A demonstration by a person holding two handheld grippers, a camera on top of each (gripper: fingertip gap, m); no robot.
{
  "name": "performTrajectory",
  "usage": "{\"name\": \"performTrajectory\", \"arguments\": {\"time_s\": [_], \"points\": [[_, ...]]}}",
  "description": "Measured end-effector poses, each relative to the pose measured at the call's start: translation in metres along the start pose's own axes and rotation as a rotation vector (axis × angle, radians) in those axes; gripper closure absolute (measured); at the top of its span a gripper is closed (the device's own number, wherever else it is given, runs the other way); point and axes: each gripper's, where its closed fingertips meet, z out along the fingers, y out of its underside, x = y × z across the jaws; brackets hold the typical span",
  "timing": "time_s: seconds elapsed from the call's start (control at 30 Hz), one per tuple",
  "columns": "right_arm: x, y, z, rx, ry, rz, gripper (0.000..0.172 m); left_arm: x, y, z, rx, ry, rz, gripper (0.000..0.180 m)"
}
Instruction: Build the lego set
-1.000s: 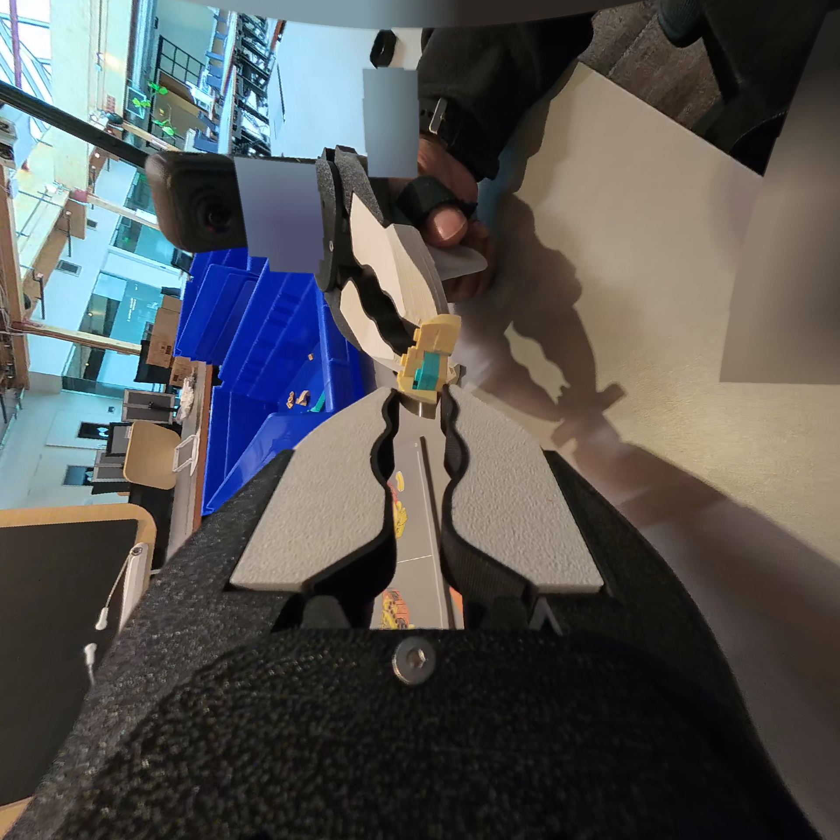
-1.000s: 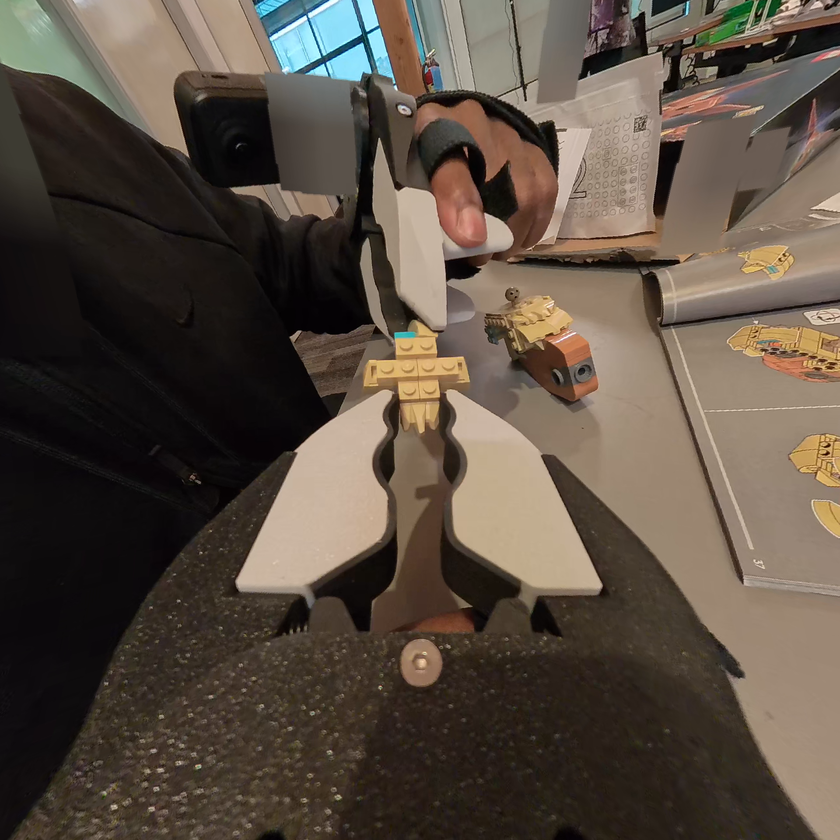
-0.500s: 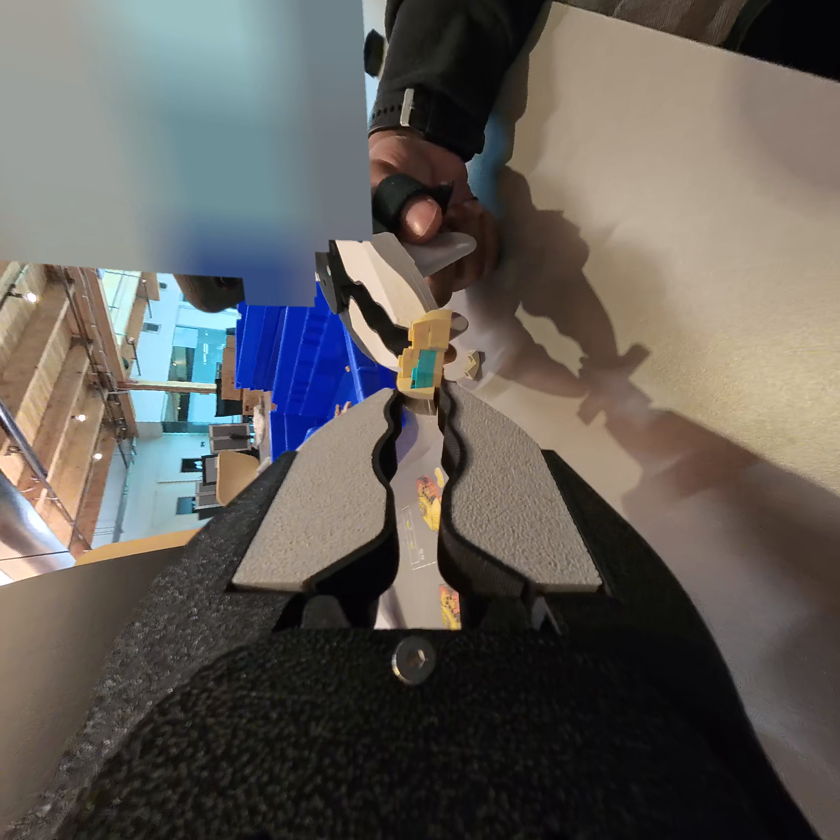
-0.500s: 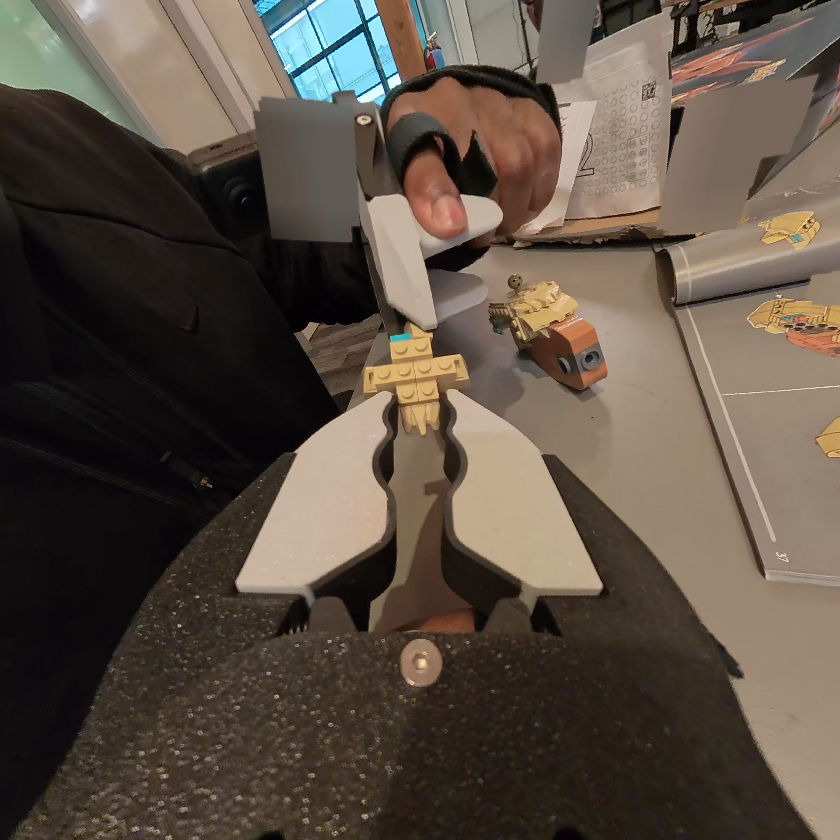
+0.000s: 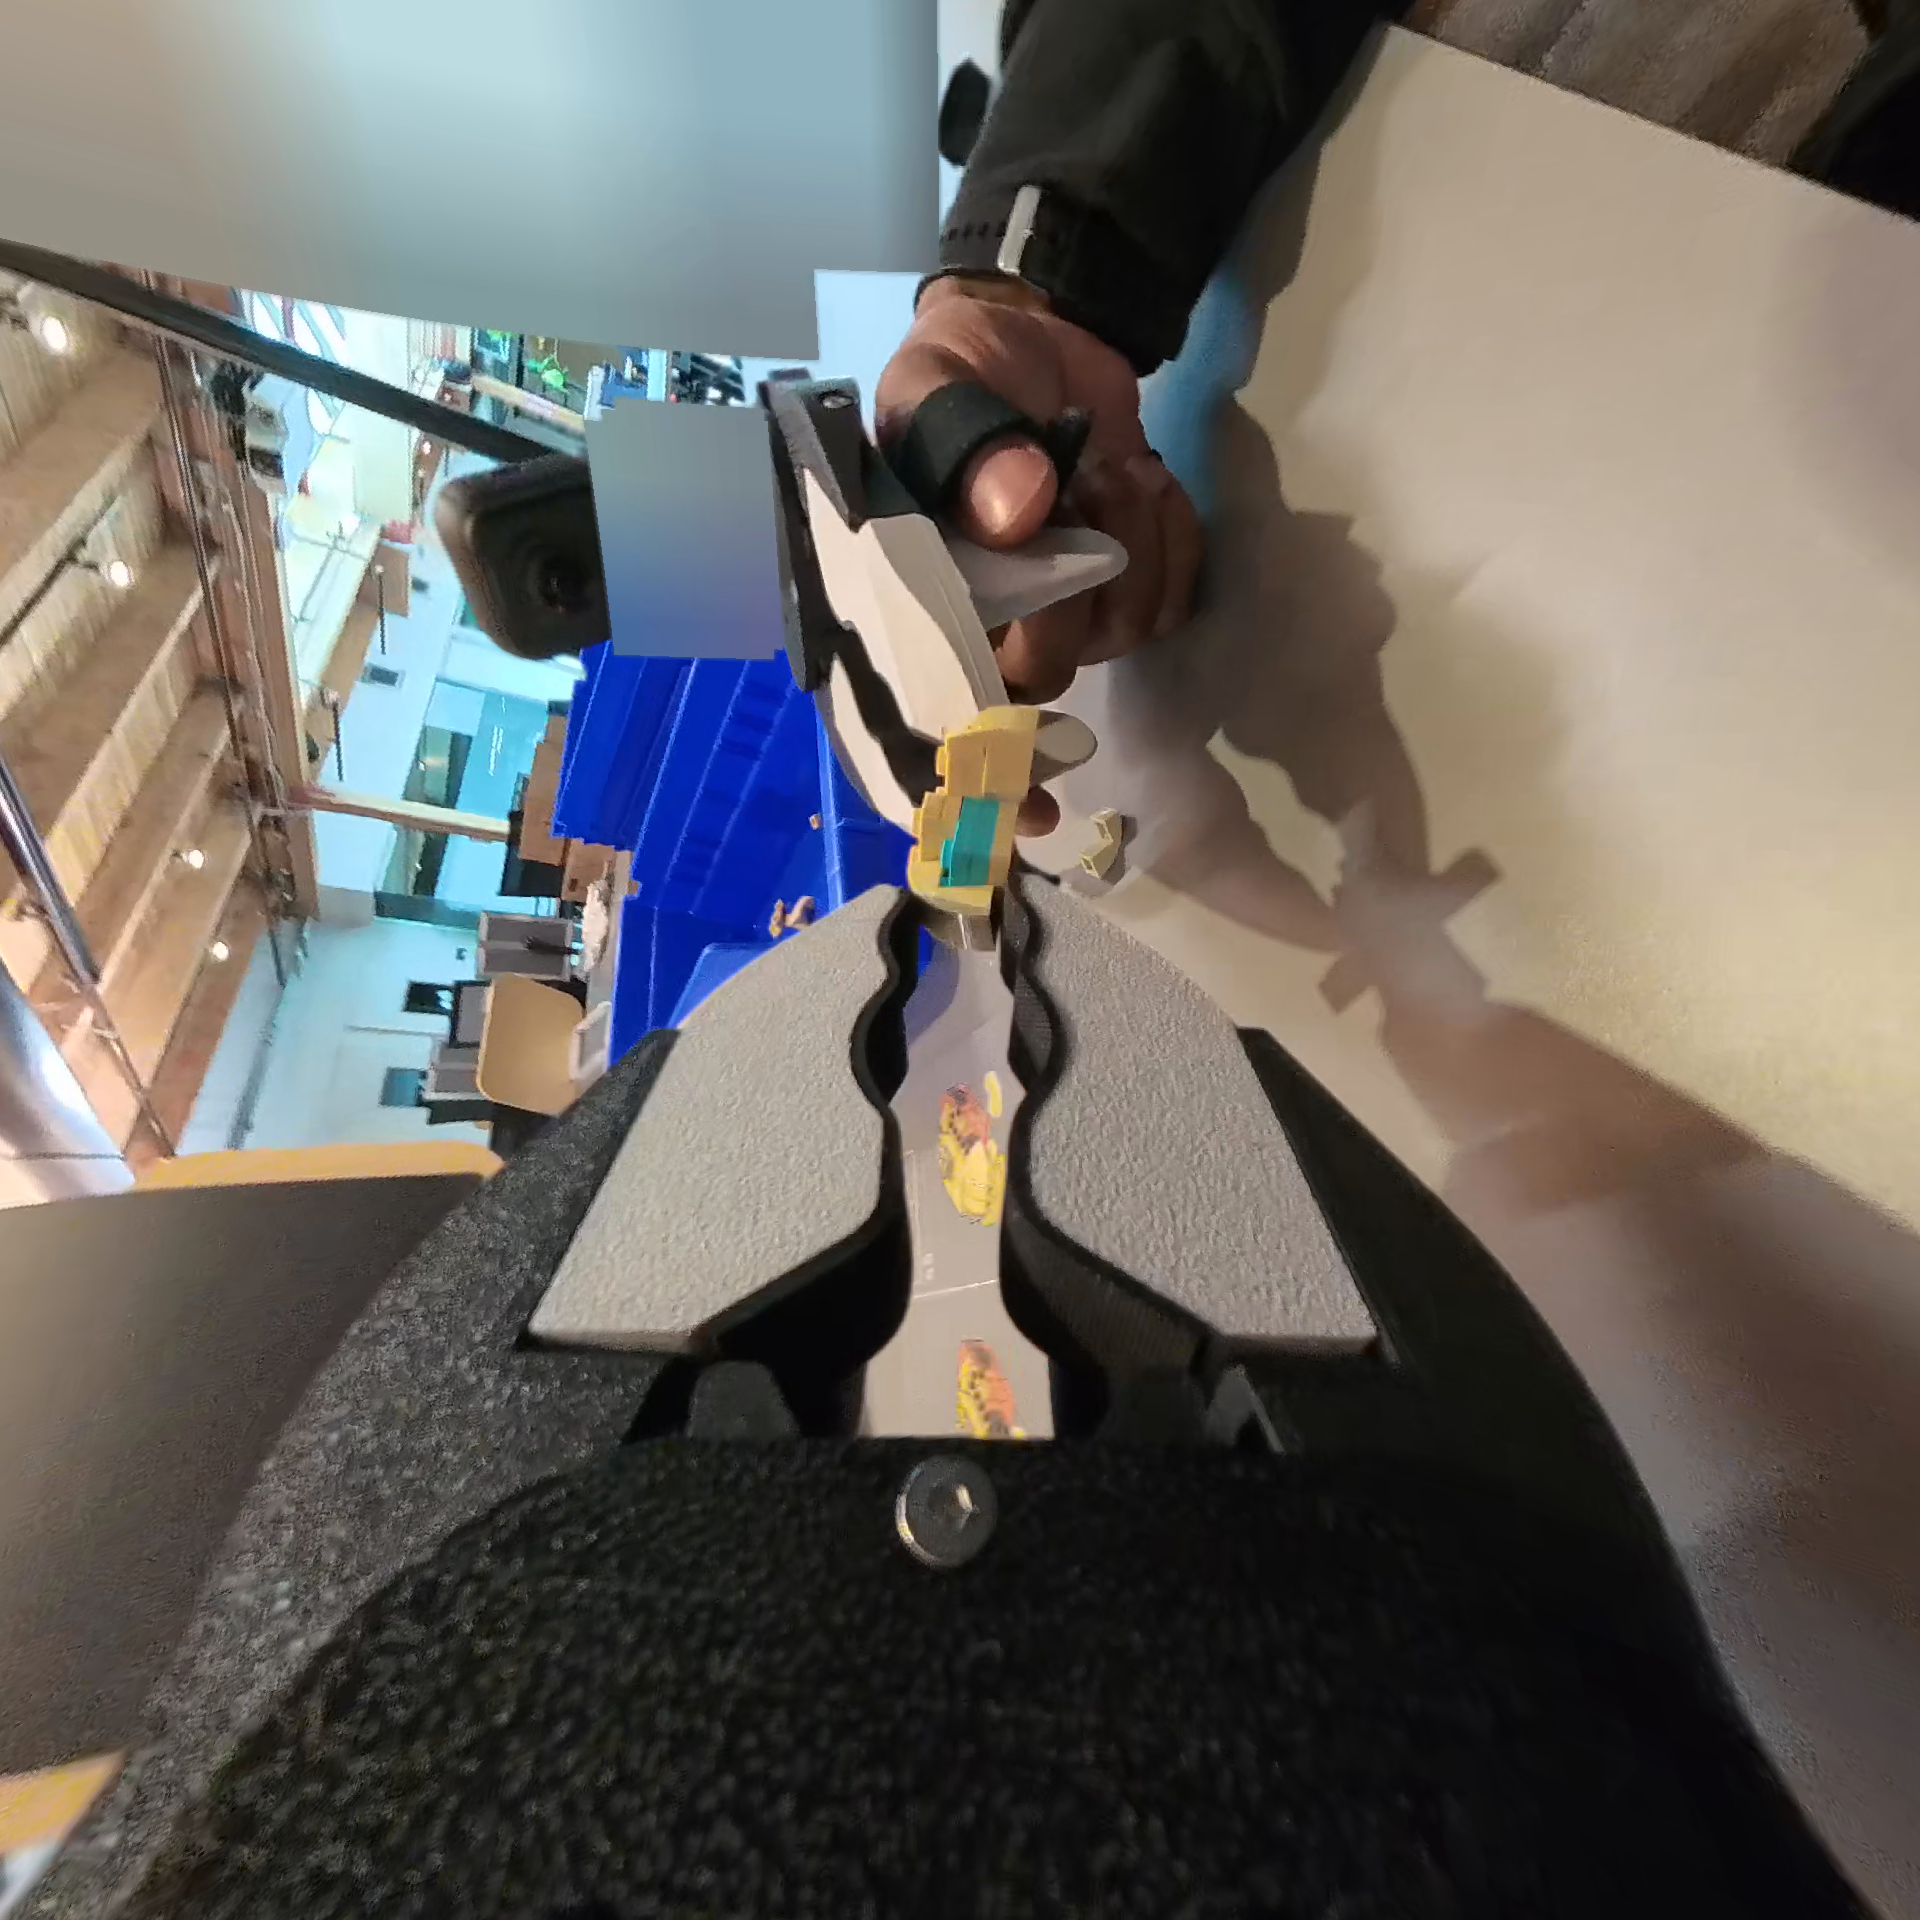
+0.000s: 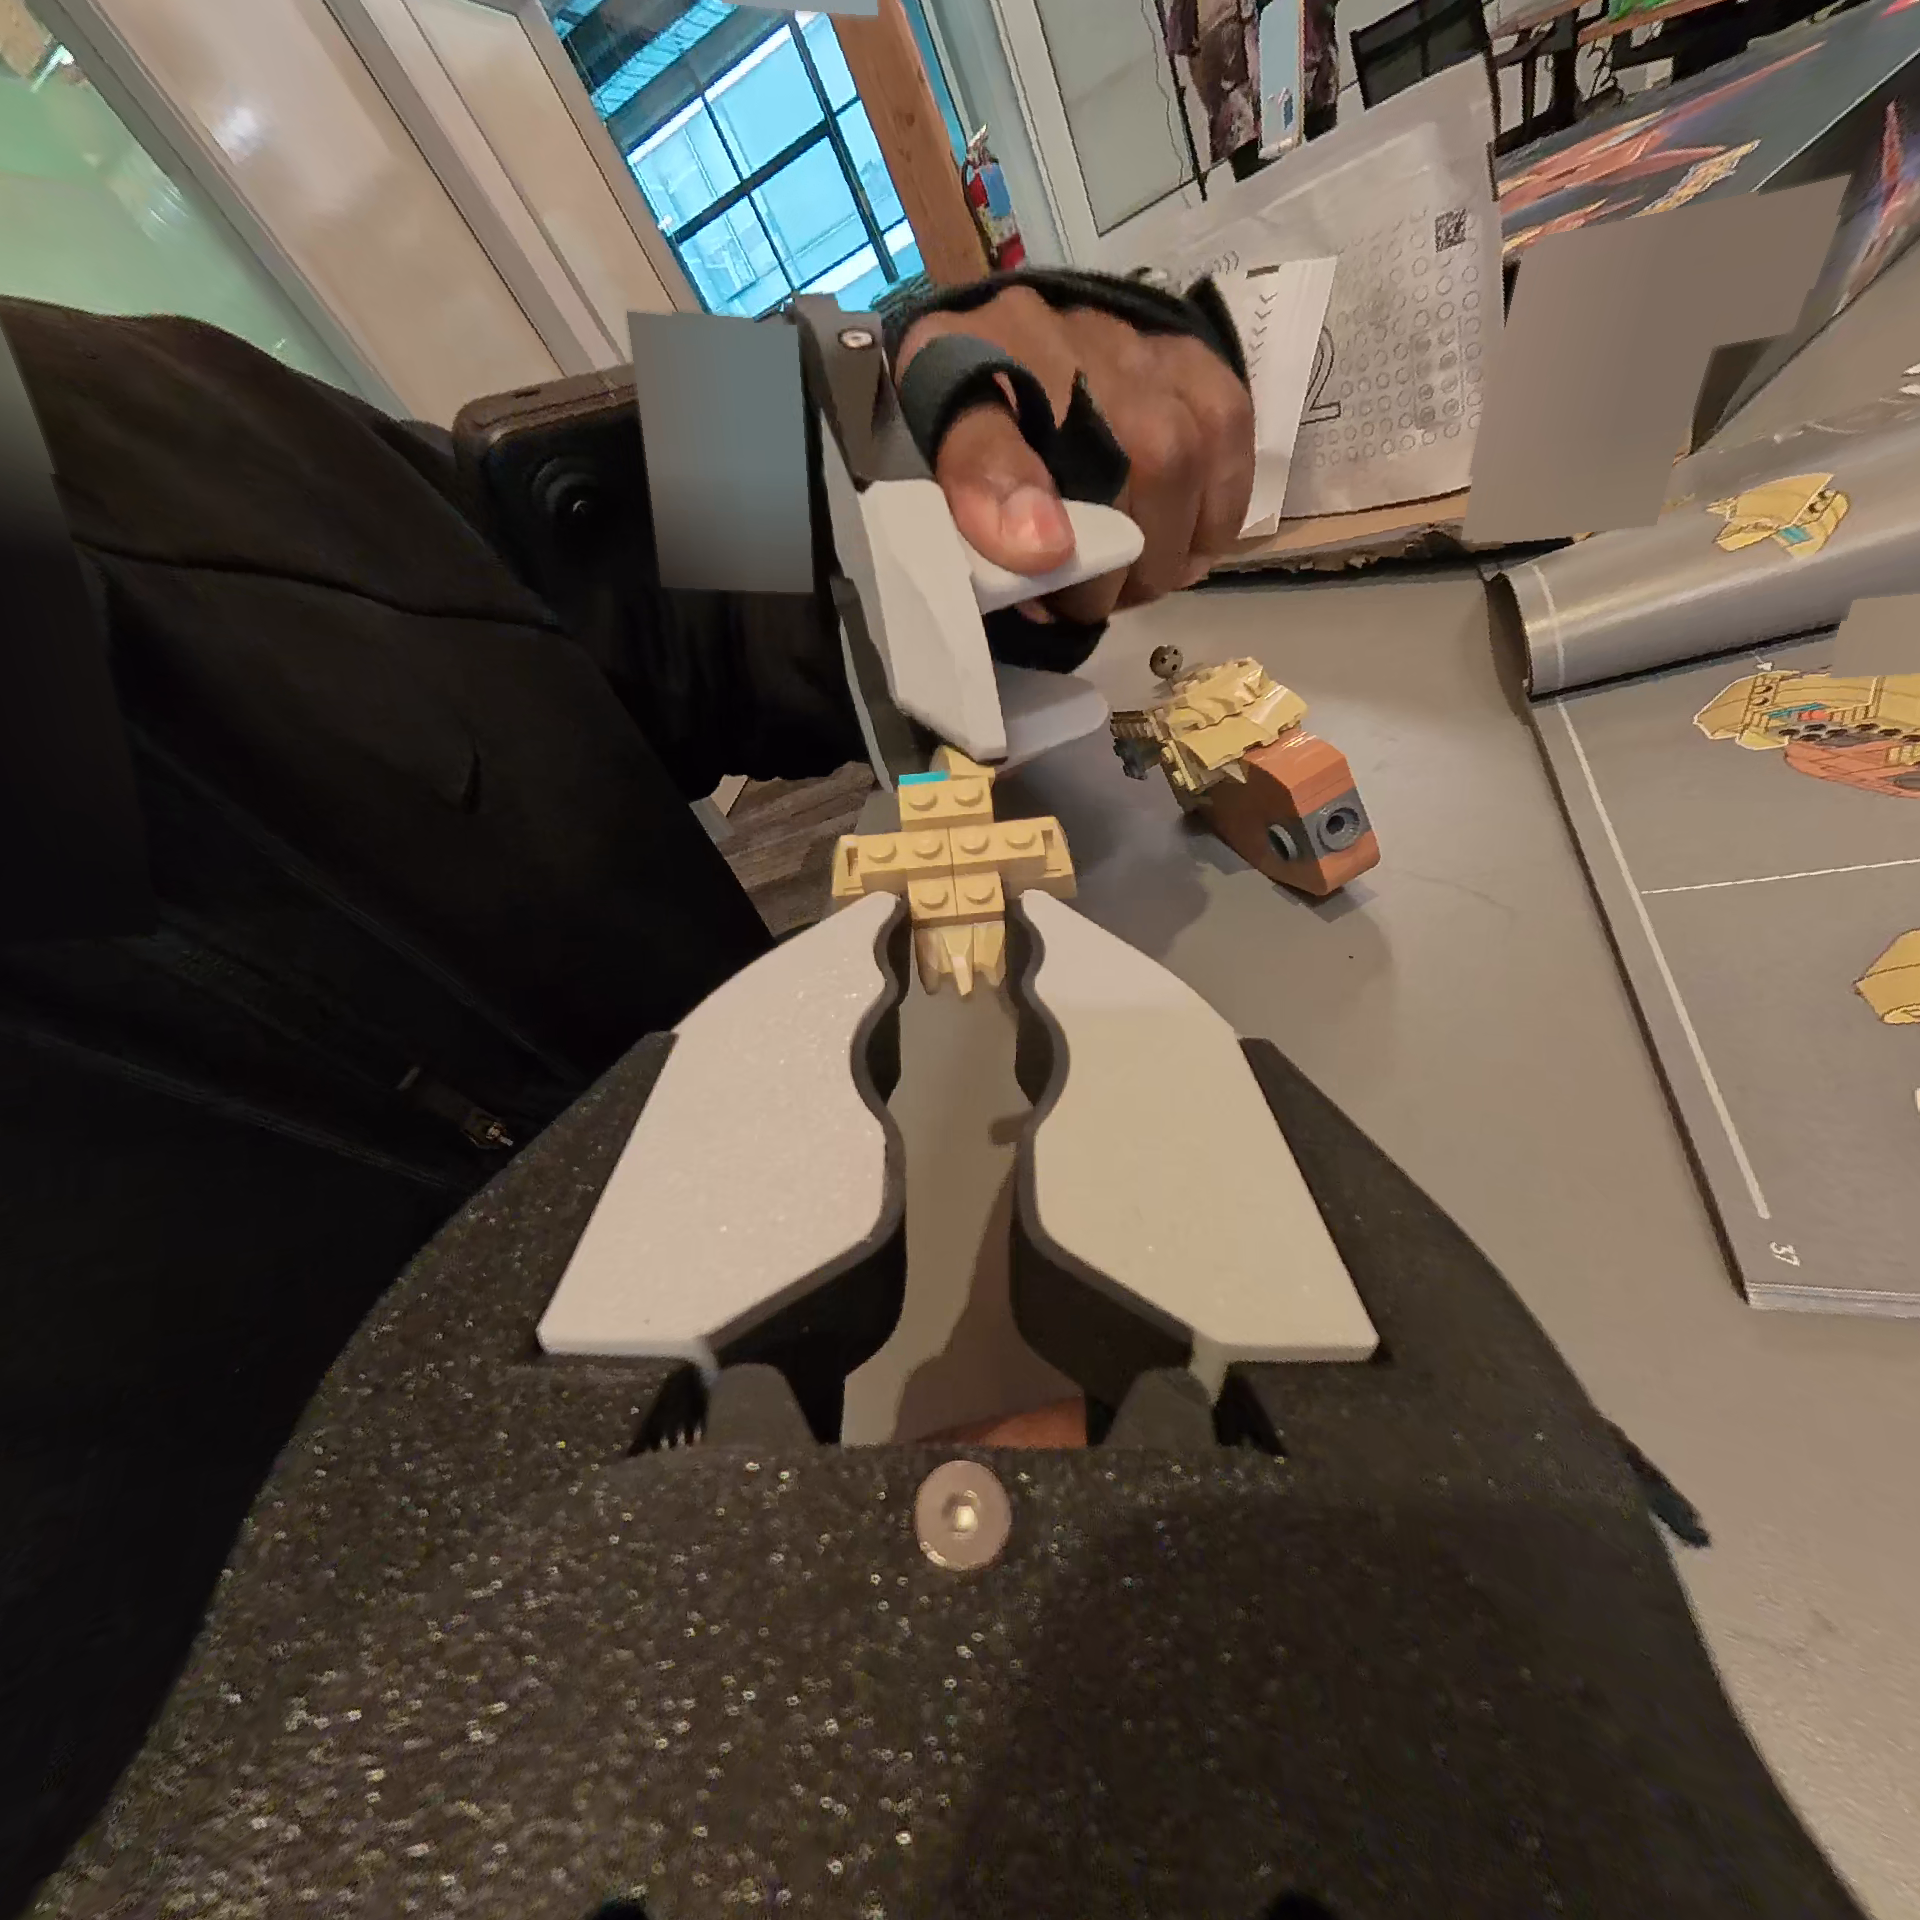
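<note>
Both tongs clamp one small tan brick assembly (image 6: 954,868) held above the tabletop (image 6: 1455,1039): right tongs (image 6: 958,935) grip its clawed lower end, left tongs (image 5: 961,914) its end with the teal piece. A larger tan-and-brown brick model (image 6: 1247,769) lies apart toward the far edge, beside an open instruction booklet (image 6: 1766,935). The two builds are not joined.

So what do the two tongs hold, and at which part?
Both grip one small tan cross-shaped brick assembly: the right tongs pinch its pointed lower end, the left tongs its end with the teal piece.
</note>
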Motion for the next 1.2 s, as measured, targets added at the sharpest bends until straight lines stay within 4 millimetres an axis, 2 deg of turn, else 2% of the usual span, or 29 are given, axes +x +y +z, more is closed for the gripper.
{"name": "performTrajectory", "arguments": {"time_s": [0.3, 0.57, 1.2], "points": [[0.000, -0.003, -0.005, 0.016, 0.022, -0.011, 0.144, -0.008, 0.002, 0.001, -0.018, -0.063, -0.154, 0.165], [-0.004, -0.006, -0.005, 0.053, -0.022, 0.021, 0.155, -0.005, -0.004, 0.002, 0.006, -0.092, -0.143, 0.165], [0.008, -0.010, -0.005, 0.103, 0.010, 0.159, 0.155, -0.010, 0.010, 0.004, -0.153, -0.231, 0.209, 0.166]]}}
